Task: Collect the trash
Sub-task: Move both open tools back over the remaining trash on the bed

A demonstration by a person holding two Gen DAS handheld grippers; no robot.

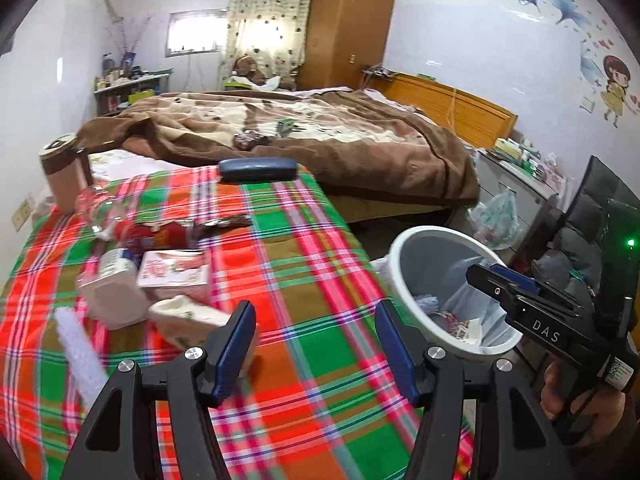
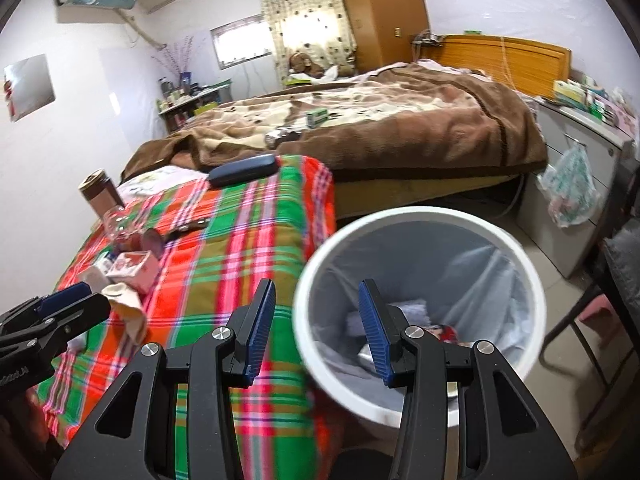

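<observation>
On the plaid tablecloth lies a cluster of trash: a pink carton, a white bottle, a crumpled white packet, a clear plastic bottle and a dark wrapper. My left gripper hovers open over the cloth, just right of the packet, with nothing between its fingers. A white bin with a grey liner stands beside the table's right edge and holds some scraps. My right gripper is open and empty above the bin's near rim. It also shows in the left wrist view.
A dark glasses case and a brown cup stand at the table's far end. Behind it is a bed with a brown blanket. A cabinet with a hanging plastic bag and a dark chair stand right of the bin.
</observation>
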